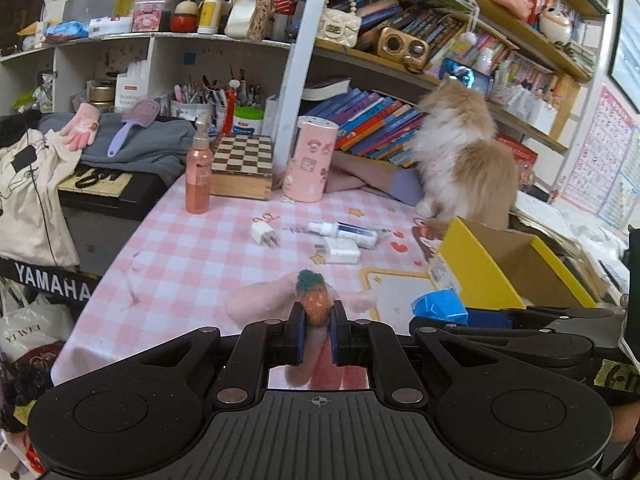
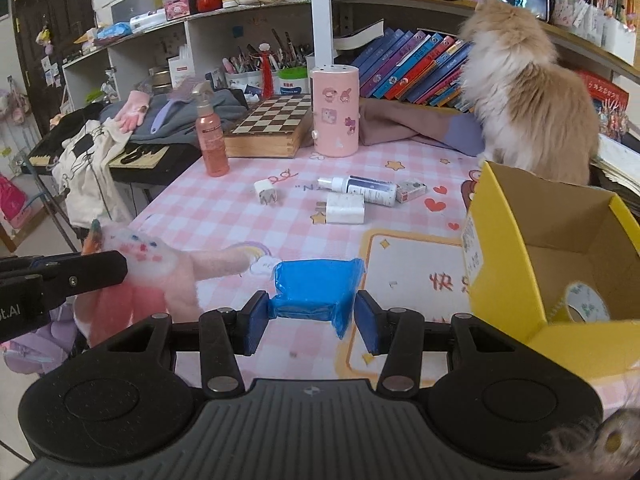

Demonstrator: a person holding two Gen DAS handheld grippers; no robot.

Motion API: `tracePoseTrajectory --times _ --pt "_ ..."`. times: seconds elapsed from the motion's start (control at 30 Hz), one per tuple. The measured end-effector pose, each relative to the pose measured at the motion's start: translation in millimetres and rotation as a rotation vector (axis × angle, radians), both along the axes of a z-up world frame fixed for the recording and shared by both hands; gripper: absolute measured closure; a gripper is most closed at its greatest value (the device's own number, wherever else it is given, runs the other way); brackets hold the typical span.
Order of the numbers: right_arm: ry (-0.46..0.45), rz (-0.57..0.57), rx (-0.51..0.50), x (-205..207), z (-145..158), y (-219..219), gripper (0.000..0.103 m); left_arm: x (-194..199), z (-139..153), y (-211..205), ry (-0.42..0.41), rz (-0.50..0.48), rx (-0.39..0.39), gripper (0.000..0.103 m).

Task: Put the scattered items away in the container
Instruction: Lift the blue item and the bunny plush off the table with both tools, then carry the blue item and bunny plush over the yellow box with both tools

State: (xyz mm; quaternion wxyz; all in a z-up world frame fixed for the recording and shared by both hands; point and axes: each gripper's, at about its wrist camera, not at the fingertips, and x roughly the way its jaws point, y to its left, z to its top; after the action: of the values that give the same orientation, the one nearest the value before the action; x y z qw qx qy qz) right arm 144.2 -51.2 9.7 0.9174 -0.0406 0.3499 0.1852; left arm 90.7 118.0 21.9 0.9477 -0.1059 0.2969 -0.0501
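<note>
Pink-and-white checked cloth covers the surface (image 2: 224, 208), with crowded shelves of books and jars behind it. The left tongs (image 1: 318, 320) are closed tight on a soft felt plush toy (image 1: 316, 304): its orange carrot-like part with a fuzzy green top sits pinched between the two blue pads, and pale pink limbs splay out to either side and hang below. In the right wrist view the same toy is a pink, woolly shape lifted off the cloth at the left edge.

The right tongs (image 2: 314, 322) stand open wide, their blue pads flanking a crinkled blue plastic packet (image 2: 316, 292); the left pad looks to be touching its twisted end, while the right pad is just apart from it.

One yellow cardboard box (image 2: 560, 248) stands open at the right, its inside plain brown, with one roll of tape (image 2: 586, 306) lying in it. Farther out on the cloth lie two white plug chargers (image 2: 345, 208), one white spray bottle with a dark label (image 2: 362, 188) lying on its side, and one small red-and-white carton (image 2: 410, 191) touching the bottle's end. One fluffy cream-and-white cat (image 2: 524, 92) sits just behind the box.
</note>
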Motion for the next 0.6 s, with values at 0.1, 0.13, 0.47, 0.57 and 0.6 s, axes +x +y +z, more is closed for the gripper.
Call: tracePoseTrajectory --times 0.1,0.13,0.47,0.57,0.6 --pt "0.003 -0.009 -0.009 -18 2 -8 0.059 -16 0 -5 -0.006 -0.016 -0.012 0.093" --pt "0.003 -0.013 -0.012 -24 3 -10 0.059 -22 1 -7 -0.009 -0.018 -0.017 0.093" --pt "0.033 -0.068 -0.029 -74 -4 -42 0.059 -55 -7 -30 0.01 -0.083 -0.054 0.093" --pt "0.035 -0.077 -0.032 -85 -4 -48 0.059 -62 -7 -37 0.01 -0.104 -0.05 0.093" --pt "0.037 -0.08 -0.033 -88 -5 -50 0.059 -64 -7 -39 0.014 -0.11 -0.05 0.093"
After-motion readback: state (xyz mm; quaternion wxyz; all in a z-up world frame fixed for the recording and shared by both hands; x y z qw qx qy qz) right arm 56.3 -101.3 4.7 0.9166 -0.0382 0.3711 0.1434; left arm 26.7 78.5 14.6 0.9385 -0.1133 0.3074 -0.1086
